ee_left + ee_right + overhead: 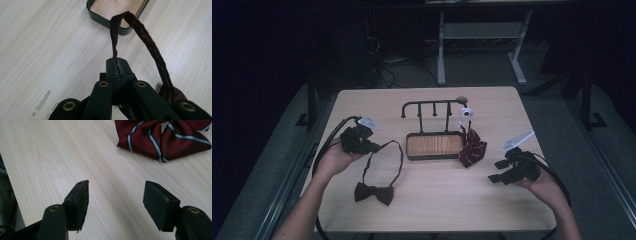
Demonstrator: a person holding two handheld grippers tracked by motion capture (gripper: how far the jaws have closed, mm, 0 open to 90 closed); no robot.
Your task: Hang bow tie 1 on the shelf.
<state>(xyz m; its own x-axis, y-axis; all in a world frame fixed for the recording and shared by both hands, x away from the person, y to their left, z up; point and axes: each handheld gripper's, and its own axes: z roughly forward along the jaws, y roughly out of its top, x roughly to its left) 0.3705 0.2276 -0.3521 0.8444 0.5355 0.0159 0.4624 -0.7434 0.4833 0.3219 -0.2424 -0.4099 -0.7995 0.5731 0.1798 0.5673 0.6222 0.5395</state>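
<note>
A dark maroon bow tie [373, 193] lies near the table's front, and its neck strap [398, 156] loops up toward the left. My left gripper [375, 147] is shut on that strap [140, 27], which rises from the pressed jaws and curves back down to the bow [173, 93]. A red striped bow tie [472, 148] rests against the right end of the black stand's tray [410, 152]. In the right gripper view the striped bow tie [162, 137] lies ahead. My right gripper [496, 171] sits open at the table's right, with bare wood between its fingers [78, 202].
The black stand carries a rail of hooks [432, 104] over a wood-lined tray [97, 17]. A small white object [465, 114] hangs at the rail's right end. Cables trail from both grippers off the table's front edge.
</note>
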